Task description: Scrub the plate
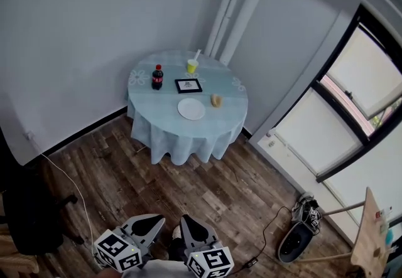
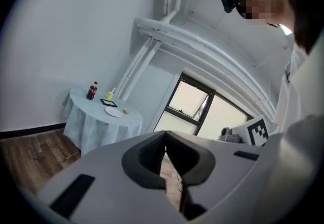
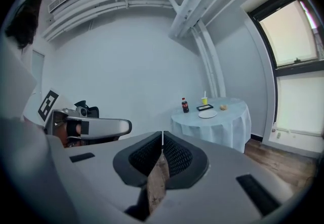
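A white plate [image 1: 191,108] lies on a round table draped in a pale blue cloth [image 1: 169,135], far across the room. Beside the plate sits a small yellowish sponge [image 1: 216,100]. Both grippers hang close to the person at the bottom of the head view, far from the table: the left gripper [image 1: 156,221] and the right gripper [image 1: 187,223], both shut and empty. The left gripper view shows its jaws [image 2: 165,150] closed, with the plate [image 2: 113,112] small in the distance. In the right gripper view the jaws [image 3: 162,150] meet, and the plate [image 3: 207,114] is far off.
On the table also stand a cola bottle [image 1: 157,77], a yellow cup with a stick in it [image 1: 192,66] and a black-framed picture [image 1: 188,85]. A dark chair [image 1: 31,214] stands at the left, and a cable and shoes [image 1: 303,226] lie on the wooden floor at the right.
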Motion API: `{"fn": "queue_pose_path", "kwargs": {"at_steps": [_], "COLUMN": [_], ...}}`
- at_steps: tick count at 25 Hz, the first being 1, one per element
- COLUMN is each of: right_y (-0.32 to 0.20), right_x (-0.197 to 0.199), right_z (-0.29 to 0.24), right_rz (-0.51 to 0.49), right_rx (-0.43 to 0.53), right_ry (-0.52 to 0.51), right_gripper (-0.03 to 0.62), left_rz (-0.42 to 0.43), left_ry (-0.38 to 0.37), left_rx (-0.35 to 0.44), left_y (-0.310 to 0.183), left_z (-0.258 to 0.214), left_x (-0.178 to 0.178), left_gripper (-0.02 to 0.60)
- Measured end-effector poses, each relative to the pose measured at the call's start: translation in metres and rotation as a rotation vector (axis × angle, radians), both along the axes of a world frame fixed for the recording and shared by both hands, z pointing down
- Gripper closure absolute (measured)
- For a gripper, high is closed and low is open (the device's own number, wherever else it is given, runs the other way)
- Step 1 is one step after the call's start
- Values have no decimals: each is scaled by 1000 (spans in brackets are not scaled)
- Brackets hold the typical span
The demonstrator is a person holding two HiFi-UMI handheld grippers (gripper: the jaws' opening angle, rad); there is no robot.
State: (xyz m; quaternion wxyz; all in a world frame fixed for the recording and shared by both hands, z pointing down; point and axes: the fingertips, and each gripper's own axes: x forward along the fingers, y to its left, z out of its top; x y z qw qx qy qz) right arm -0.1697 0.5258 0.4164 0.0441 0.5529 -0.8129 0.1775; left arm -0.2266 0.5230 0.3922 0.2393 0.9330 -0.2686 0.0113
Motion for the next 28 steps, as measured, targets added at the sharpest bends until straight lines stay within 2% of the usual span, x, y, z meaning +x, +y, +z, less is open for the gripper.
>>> {"fn": "queue_pose_path", "kwargs": {"at_steps": [4, 6, 8, 10, 17, 21, 28], "right_y": [-29, -42, -53, -63, -90, -100, -108], "right_x": [17, 25, 32, 38, 79, 98, 119], "right_z": [7, 11, 15, 18, 20, 26, 31], "right_rz": [-5, -15, -32, -46, -48, -80, -134], "right_rx": [-35, -63, -87, -96, -111, -116, -129], "right_ry": [78, 104, 104, 89, 59, 89, 92], "right_gripper": [559, 559, 559, 559, 559, 559, 557], "left_rz": [-43, -43, -27, -22, -65, -87, -111], "left_ry": [-34, -14, 21, 23, -67, -114, -105], "left_rx": [-13, -31, -60, -62, -54, -80, -107], "left_y": [-28, -40, -48, -56, -87, -98, -105], "left_z": [4, 3, 1, 1, 12, 24, 30], "left_x": [13, 25, 39, 51, 88, 109, 134], "left_gripper": [572, 572, 574, 574, 574, 574, 574]}}
